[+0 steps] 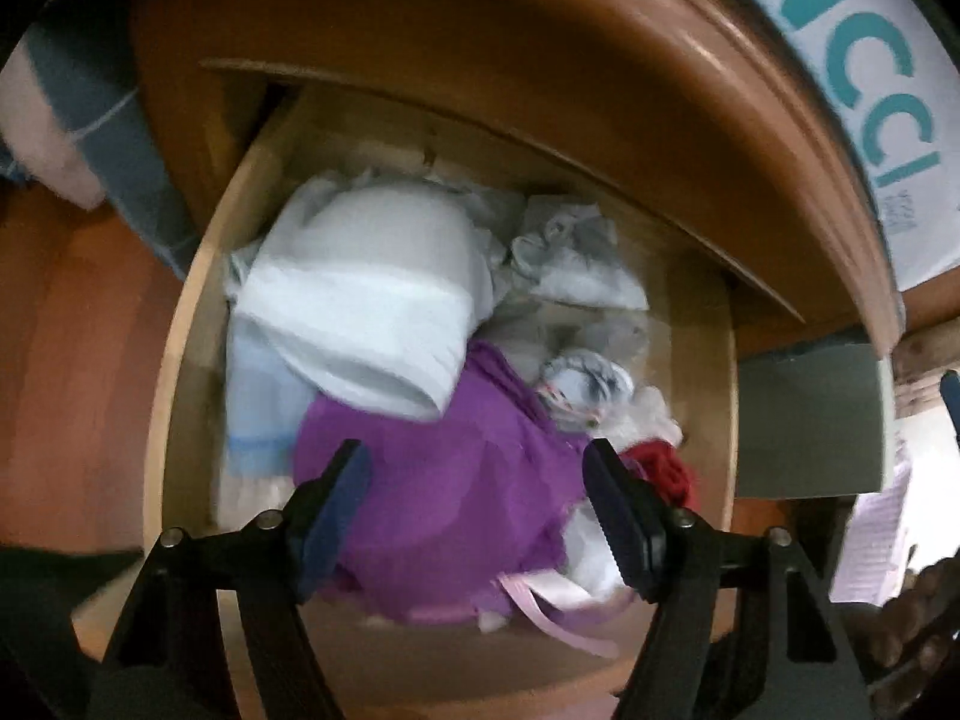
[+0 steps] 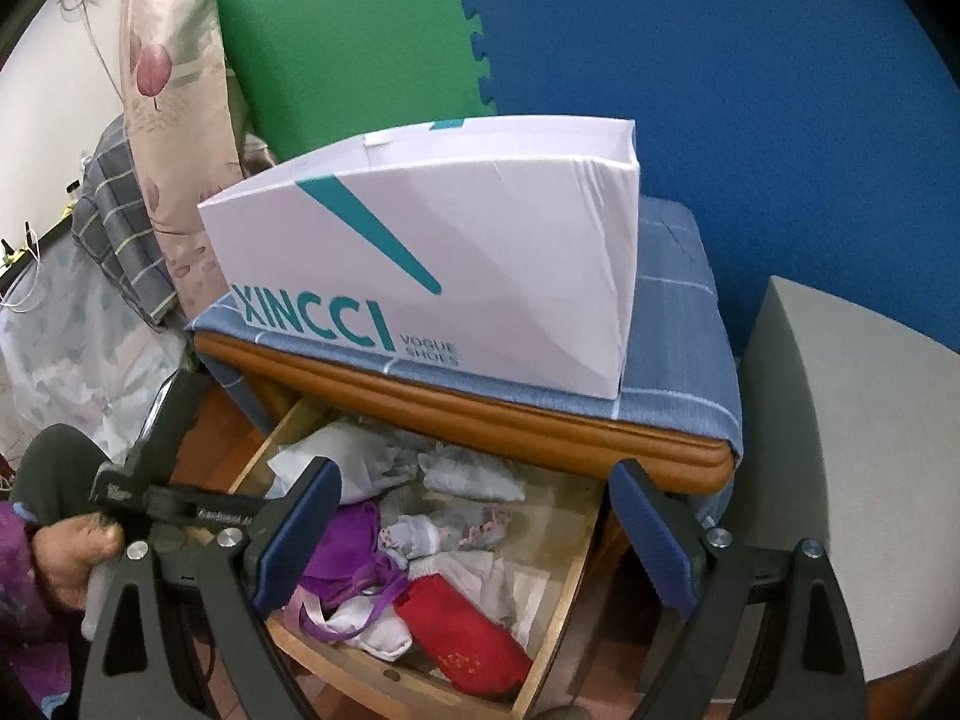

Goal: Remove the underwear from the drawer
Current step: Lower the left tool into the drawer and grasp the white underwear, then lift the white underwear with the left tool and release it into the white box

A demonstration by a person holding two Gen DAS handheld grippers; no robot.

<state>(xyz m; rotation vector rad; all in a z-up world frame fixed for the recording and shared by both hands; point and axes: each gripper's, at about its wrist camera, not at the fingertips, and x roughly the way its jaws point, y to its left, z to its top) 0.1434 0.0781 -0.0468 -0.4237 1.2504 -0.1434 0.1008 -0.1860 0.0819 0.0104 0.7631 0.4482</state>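
An open wooden drawer (image 1: 180, 348) (image 2: 564, 594) holds a heap of clothes. A purple undergarment (image 1: 432, 498) (image 2: 348, 546) with pale pink straps lies near the drawer's front. My left gripper (image 1: 477, 474) points down into the drawer, jaws apart. The purple fabric lies below and between its blue pads, and I see no pinch on it. A folded white garment (image 1: 372, 300) sits behind the purple one, and a red cloth item (image 1: 666, 474) (image 2: 468, 636) lies to its right. My right gripper (image 2: 474, 522) hovers open above the drawer, holding nothing.
A white XINCCI shoe box (image 2: 450, 252) (image 1: 870, 90) stands on the nightstand's blue checked cloth (image 2: 678, 324), overhanging the drawer. A grey block (image 2: 852, 480) is to the right. Green and blue foam mats (image 2: 720, 60) line the wall. A person's hand (image 2: 66, 558) grips a handle at left.
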